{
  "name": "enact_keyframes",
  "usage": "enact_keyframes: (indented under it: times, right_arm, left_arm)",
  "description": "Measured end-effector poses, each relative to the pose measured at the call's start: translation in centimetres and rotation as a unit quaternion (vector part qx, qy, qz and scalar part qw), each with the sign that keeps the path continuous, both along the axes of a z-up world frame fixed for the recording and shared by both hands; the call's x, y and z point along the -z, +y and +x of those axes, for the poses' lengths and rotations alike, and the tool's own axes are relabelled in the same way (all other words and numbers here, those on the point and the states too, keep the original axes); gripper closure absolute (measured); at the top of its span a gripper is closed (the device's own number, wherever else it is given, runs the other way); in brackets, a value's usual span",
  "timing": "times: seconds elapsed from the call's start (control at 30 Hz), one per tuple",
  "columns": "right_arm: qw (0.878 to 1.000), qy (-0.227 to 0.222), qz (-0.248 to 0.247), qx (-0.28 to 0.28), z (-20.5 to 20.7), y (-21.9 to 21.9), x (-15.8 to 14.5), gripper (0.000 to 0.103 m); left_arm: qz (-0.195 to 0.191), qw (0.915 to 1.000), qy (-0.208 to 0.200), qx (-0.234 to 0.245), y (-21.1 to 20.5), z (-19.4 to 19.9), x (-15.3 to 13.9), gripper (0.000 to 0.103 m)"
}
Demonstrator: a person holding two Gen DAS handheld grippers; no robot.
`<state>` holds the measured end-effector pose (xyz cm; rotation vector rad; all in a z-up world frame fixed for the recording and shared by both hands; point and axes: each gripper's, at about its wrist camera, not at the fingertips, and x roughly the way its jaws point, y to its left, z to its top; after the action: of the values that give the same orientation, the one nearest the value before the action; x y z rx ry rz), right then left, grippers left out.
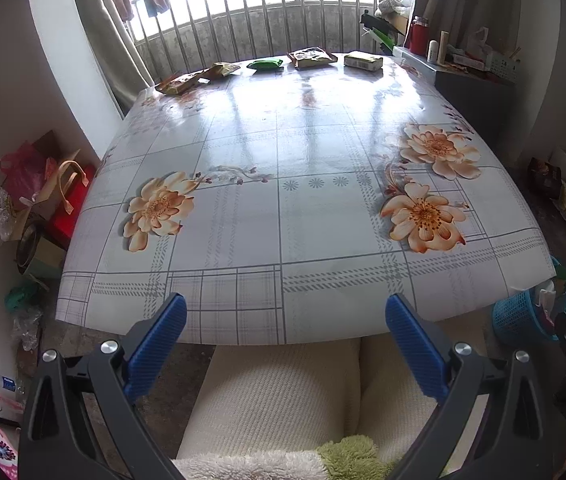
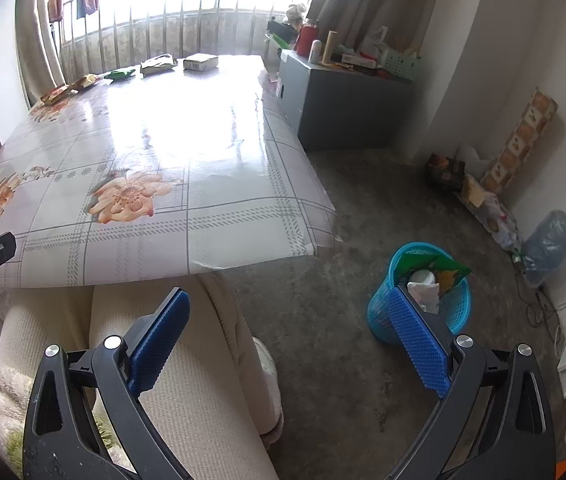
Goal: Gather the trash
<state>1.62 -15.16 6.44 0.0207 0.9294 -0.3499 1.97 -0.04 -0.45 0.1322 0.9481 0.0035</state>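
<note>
We hold the left hand-held gripper (image 1: 285,314) with its blue pads spread apart and empty, just short of the near edge of the floral-oilcloth counter (image 1: 283,220). The right hand-held gripper (image 2: 289,312) is likewise spread and empty, above our lap and the concrete floor (image 2: 343,208). Along the counter's far edge lie five pieces of trash: two orange snack wrappers (image 1: 195,78), a green packet (image 1: 265,64), a brown pouch (image 1: 311,57) and a yellowish carton (image 1: 363,60). The blue mesh wastebasket (image 2: 423,296), already holding litter, stands on the floor, right of the counter.
</note>
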Motion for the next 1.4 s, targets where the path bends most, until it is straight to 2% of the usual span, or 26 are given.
enact_keyframes:
  times: [0.73, 1.4]
  right_arm:
    - [1.0, -0.003, -0.008, 0.027, -1.1, -1.7, -0.6, 0.008]
    - [0.999, -0.005, -0.01, 0.038, -1.5, -2.5, -0.8, 0.008]
  left_arm:
    - [-0.028, 0.9988, -0.001, 0.039, -2.8, -0.5, -0.9, 0.006]
    - [-0.033, 0.9985, 0.0, 0.045, -3.4, -0.8, -1.1, 0.006]
